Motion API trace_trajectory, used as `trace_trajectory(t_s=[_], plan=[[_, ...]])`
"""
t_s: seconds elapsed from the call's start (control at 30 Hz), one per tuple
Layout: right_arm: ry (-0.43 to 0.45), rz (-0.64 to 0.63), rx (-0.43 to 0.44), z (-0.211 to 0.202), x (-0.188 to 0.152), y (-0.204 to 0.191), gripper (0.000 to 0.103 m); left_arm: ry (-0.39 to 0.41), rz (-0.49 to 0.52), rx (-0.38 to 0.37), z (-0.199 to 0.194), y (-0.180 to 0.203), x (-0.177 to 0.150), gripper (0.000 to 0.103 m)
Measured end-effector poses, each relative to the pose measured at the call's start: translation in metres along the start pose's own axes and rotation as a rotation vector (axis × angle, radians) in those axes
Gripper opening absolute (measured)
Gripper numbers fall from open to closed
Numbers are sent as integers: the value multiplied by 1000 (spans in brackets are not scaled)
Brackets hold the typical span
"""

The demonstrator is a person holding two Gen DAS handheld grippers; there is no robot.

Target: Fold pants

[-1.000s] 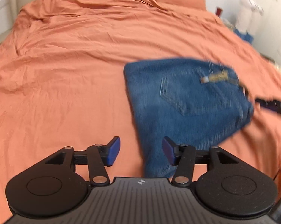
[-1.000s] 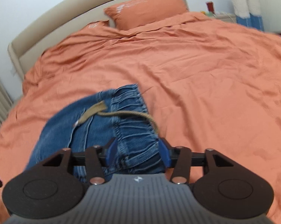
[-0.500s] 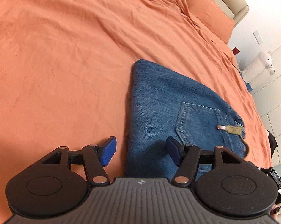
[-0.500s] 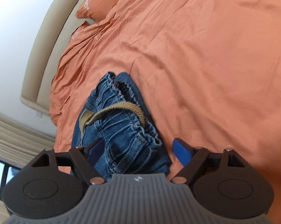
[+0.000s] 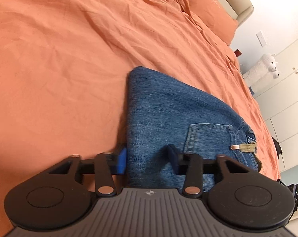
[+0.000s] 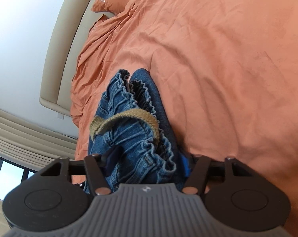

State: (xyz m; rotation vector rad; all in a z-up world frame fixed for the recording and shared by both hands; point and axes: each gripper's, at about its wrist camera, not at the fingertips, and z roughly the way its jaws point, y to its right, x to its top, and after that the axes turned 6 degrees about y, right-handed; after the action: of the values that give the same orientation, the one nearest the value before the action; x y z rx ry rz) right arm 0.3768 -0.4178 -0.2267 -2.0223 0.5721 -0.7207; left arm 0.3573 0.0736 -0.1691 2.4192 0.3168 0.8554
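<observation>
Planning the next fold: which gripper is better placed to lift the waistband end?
Right: the right gripper straddles the jeans at the gathered waistband; the left gripper sits at the folded side edge.

1. An orange bedsheet (image 5: 74, 45) covered the bed, with many wrinkles.
2. An orange pillow (image 5: 210, 9) lay at the beige headboard (image 6: 66, 39).
3. A white plush toy (image 5: 265, 69) stood near the white cupboards (image 5: 287, 102).
4. Beige curtains (image 6: 20, 136) hung beside a window (image 6: 8, 175).
</observation>
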Motion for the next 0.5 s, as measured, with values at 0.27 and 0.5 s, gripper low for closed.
trace_trajectory(t_s=[0.27, 0.5], plan=[[32, -119, -46, -11, -3, -26, 31, 3, 170, 94, -5, 31, -2, 18], [63, -190, -66, -25, -12, -45, 26, 21, 217, 128, -25, 45, -3, 7]])
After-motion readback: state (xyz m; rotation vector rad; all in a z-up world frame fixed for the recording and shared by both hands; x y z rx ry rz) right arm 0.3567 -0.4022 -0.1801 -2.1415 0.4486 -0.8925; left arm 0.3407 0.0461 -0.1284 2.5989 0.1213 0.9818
